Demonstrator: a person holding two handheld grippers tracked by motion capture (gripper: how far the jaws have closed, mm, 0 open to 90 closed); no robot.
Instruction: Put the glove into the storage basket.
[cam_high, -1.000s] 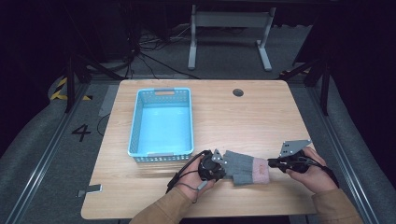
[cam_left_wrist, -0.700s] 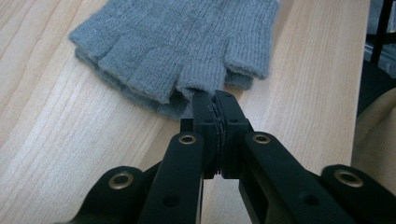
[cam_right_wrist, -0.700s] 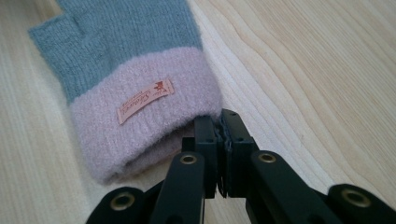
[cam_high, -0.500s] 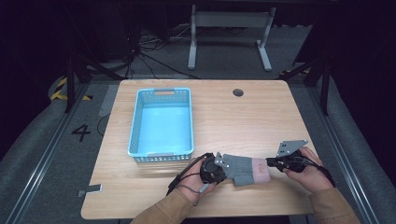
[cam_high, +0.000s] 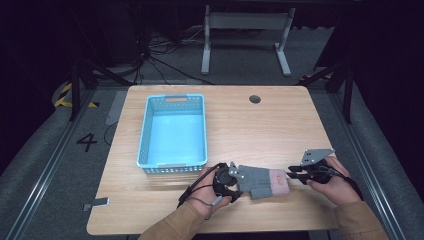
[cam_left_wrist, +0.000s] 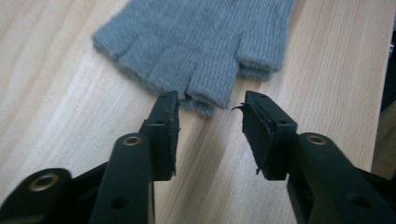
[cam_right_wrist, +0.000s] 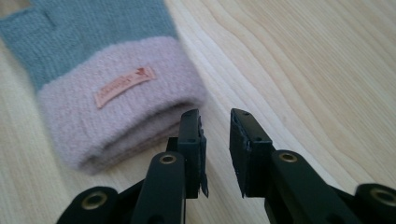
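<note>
A light blue perforated plastic basket (cam_high: 173, 131) is sitting on the left half of the pale wooden table (cam_high: 260, 125), empty inside. Just below and to the right of the basket's near corner, the left claw (cam_high: 239, 181) is resting in the person's left hand (cam_high: 212, 190) near the front edge of the table. In the left gripper view its jaws are standing apart with nothing between them, the tips (cam_left_wrist: 208, 105) lying just at the finger ends of a grey knitted fingerless glove with a pinkish fuzzy cuff (cam_left_wrist: 196, 42). The glove (cam_high: 262, 182) is lying flat on the table between the two claws, its finger ends pointing towards the left claw and its cuff towards the right one. The right claw (cam_high: 291, 174), held in the right hand (cam_high: 334, 185), is facing the cuff. In the right gripper view its jaws (cam_right_wrist: 215, 123) are parted by a narrow gap, empty, just beside the cuff (cam_right_wrist: 116, 116), which is carrying a small orange label (cam_right_wrist: 125, 85).
</note>
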